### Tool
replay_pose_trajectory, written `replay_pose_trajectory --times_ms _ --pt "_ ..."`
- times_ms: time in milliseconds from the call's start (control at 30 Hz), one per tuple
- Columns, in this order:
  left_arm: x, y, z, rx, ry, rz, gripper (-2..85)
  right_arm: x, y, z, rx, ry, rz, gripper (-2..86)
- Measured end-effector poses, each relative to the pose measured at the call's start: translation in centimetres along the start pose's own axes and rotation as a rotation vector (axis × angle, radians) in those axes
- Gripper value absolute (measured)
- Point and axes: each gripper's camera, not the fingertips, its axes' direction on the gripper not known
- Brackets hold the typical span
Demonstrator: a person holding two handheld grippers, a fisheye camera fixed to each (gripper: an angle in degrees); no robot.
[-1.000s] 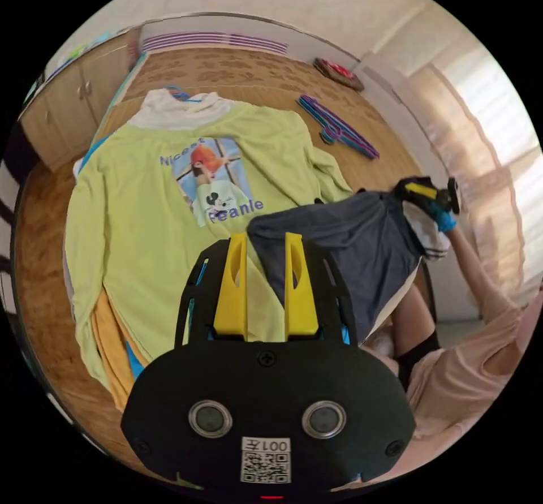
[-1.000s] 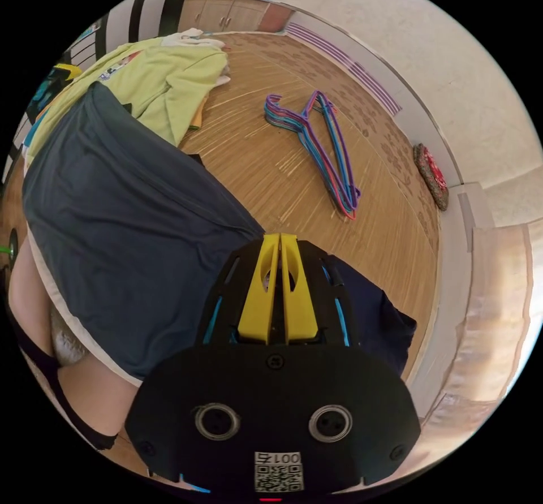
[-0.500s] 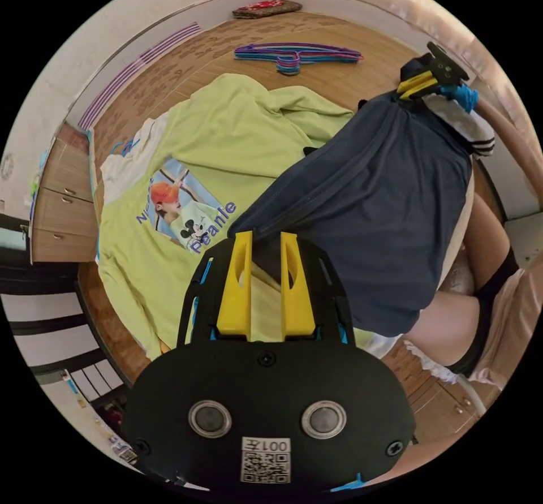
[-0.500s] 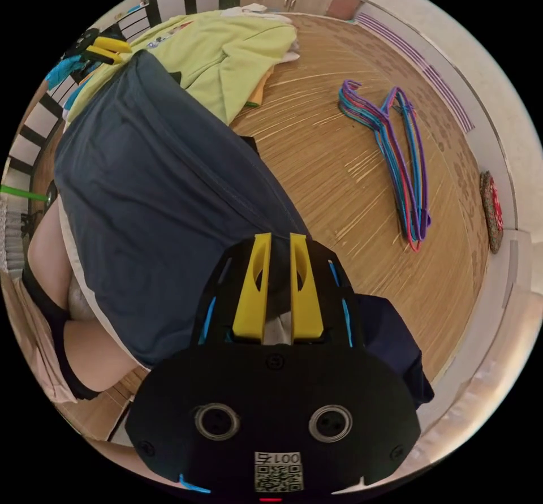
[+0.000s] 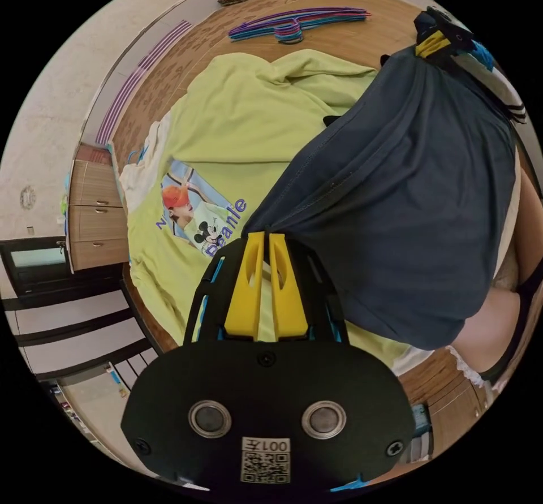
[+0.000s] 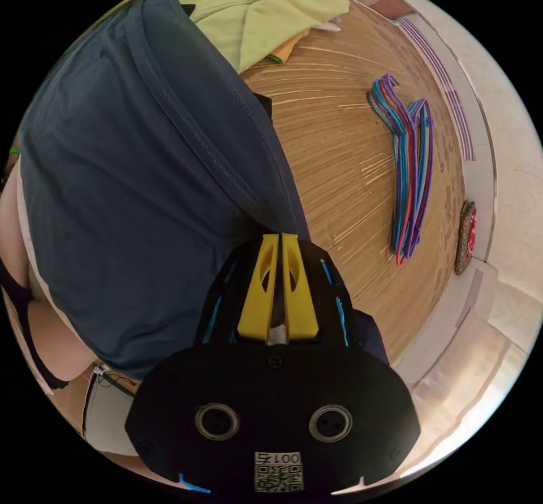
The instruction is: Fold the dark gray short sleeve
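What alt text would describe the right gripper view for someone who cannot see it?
Yellow tongs, closed, pinch an edge of a dark gray shirt hanging spread before a person's legs. Beyond, colourful hangers lie on the wooden floor, and a lime-green shirt lies farther off.

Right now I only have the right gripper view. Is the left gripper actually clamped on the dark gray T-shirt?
Observer: Yes. In the left gripper view, the left gripper has its jaws nearly together on a corner of the dark gray T-shirt.
Operator: What's under the shirt on that side?
Observer: A yellow-green shirt lies spread on the wooden surface with its picture print facing up. The dark shirt hangs across part of it.
Operator: Does my gripper show from there?
Observer: Yes. The right gripper grips the opposite corner, and the shirt is stretched between the two grippers.
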Motion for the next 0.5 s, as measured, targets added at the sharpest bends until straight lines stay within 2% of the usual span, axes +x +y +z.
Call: replay_pose_trajectory --times_ms 267,500 --pt "-0.5 1.9 -1.2 0.078 -0.001 -0.132 -1.2 1.2 3.7 -3.0 0.158 0.021 0.193 0.7" --pt "-3.0 4.0 -0.2 0.077 0.085 -0.304 -1.6 2.7 5.3 -2.4 0.076 -0.018 0.382 0.4"
